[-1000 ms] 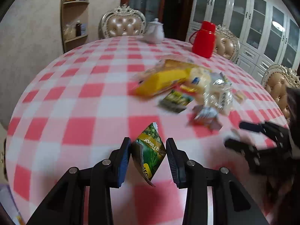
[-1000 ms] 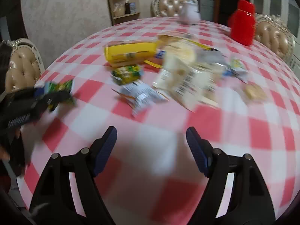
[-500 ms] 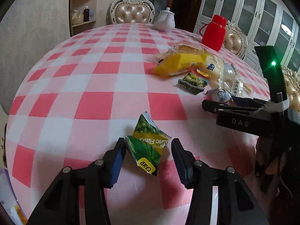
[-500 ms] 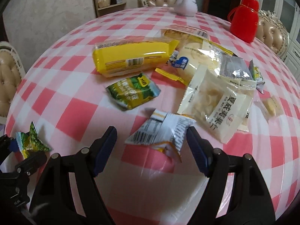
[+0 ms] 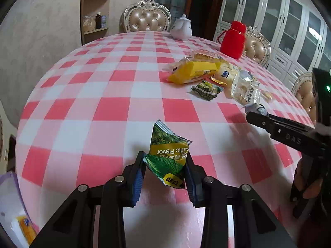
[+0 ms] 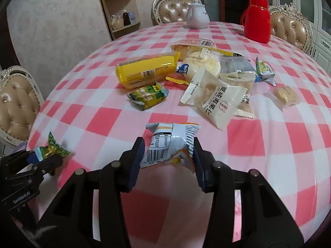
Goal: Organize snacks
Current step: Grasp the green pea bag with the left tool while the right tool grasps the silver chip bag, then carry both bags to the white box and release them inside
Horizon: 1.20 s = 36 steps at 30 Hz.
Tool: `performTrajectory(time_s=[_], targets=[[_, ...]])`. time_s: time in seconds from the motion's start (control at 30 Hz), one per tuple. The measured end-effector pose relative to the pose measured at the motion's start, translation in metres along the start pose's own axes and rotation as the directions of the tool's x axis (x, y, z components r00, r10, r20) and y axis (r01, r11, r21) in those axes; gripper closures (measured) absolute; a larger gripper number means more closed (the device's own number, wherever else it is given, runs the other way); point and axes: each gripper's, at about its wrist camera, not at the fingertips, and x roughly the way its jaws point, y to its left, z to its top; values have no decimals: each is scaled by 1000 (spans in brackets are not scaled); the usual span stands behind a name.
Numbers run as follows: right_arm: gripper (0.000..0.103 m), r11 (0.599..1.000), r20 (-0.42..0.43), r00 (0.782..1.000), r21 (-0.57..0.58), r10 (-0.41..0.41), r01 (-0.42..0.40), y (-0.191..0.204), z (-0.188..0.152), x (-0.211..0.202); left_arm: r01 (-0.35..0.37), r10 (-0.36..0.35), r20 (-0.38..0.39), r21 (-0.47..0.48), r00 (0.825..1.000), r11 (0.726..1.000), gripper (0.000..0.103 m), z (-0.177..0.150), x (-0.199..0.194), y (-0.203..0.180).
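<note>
My left gripper (image 5: 164,164) is shut on a green and yellow snack packet (image 5: 166,155) that lies on the checked tablecloth near the front edge; it also shows in the right wrist view (image 6: 52,147). My right gripper (image 6: 168,150) is shut on a white and orange snack packet (image 6: 171,144), whose tip shows in the left wrist view (image 5: 255,109). A pile of snacks lies beyond: a long yellow pack (image 6: 144,71), a small green packet (image 6: 148,96), and white packs (image 6: 215,101).
A red flask (image 6: 257,18) and a white teapot (image 6: 196,14) stand at the table's far side. Padded chairs (image 6: 18,103) ring the round table (image 5: 82,107). A plastic bag (image 5: 14,210) hangs at the lower left of the left wrist view.
My right gripper moved forward and closed on the white and orange packet. My left gripper stayed on the green packet and moved a little with it.
</note>
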Motion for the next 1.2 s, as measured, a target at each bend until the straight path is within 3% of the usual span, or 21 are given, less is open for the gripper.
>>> performTrajectory(time_s=[0.63, 1.2], targets=[[54, 992, 12, 997, -100, 81, -79, 56, -54, -44, -46, 47, 32, -50, 998, 998, 66, -44, -57, 28], [54, 939, -34, 979, -279, 200, -201, 161, -83, -59, -135, 145, 56, -155, 988, 979, 66, -98, -117, 92]])
